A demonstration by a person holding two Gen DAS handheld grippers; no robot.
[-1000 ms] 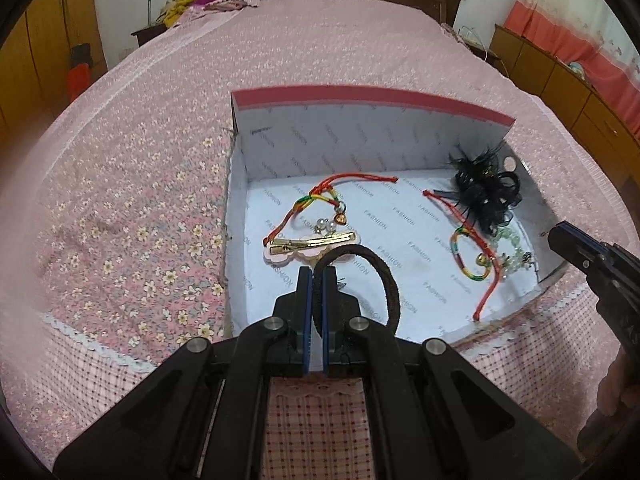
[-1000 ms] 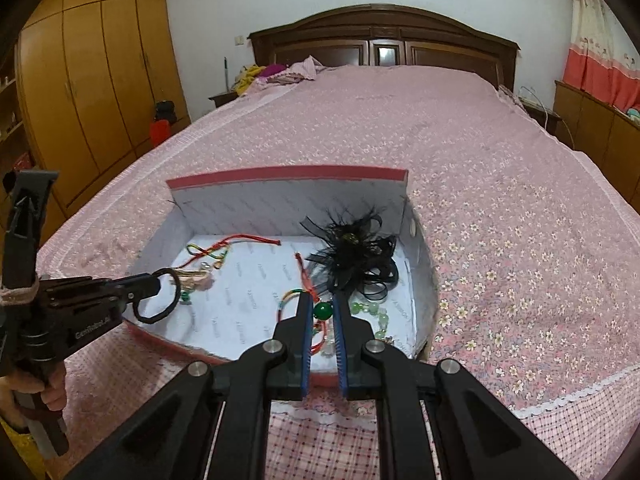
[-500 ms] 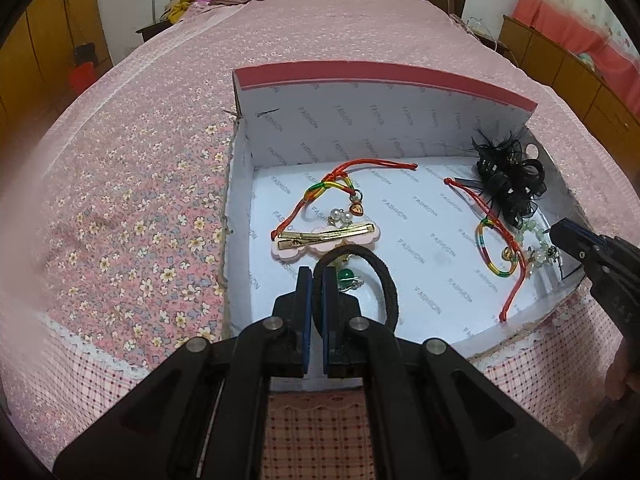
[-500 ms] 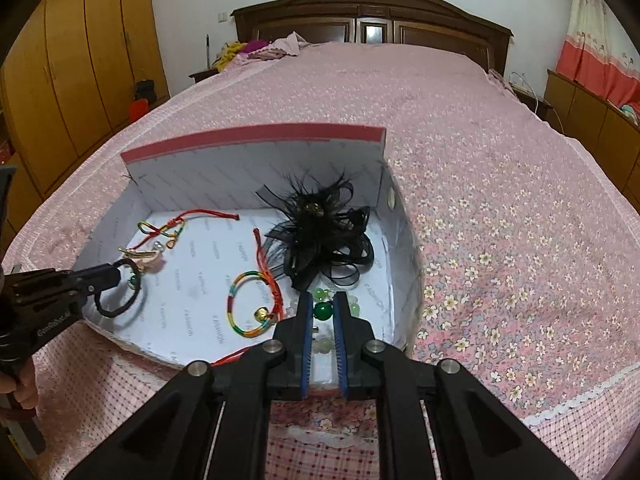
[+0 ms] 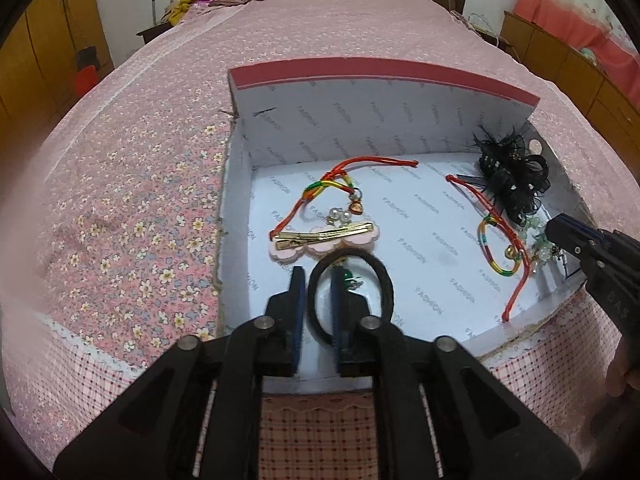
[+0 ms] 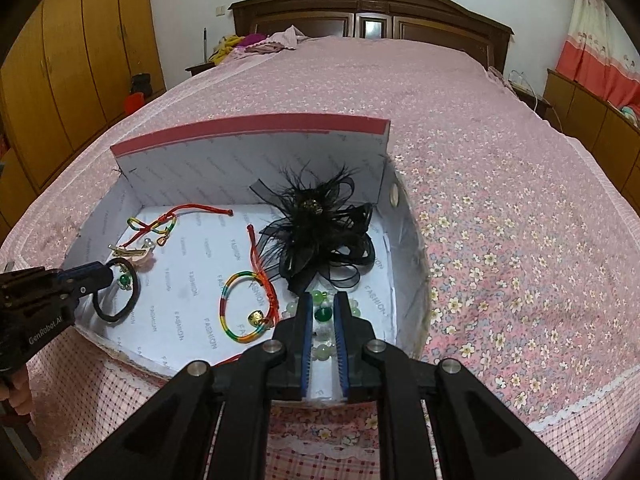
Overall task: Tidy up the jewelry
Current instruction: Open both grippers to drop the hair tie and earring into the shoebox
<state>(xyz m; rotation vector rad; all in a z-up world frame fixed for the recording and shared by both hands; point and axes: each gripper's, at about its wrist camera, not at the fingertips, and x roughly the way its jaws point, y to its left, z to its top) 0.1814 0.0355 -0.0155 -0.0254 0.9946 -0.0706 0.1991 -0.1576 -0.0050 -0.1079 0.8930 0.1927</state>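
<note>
A black hair tie [image 5: 362, 276] is seen lying in the white box [image 5: 360, 128], its near side between the fingers of the left gripper [image 5: 316, 280], whose jaws are opening and no longer pinch it. Just beyond those fingers a pink hair clip [image 5: 324, 238] is laid. A green bead bracelet [image 6: 322, 314] is seen between the fingers of the right gripper [image 6: 323, 304], whose narrow jaws are opening too. A black feather flower [image 6: 316, 232] is found just beyond, a rainbow cord bracelet [image 6: 240, 308] to their left.

Home bedroom: large bed [image 6: 460, 128] with floral pink bedspread, dark wooden headboard [image 6: 372, 12], wooden wardrobes [image 6: 60, 80], curtained window [image 6: 600, 52].
</note>
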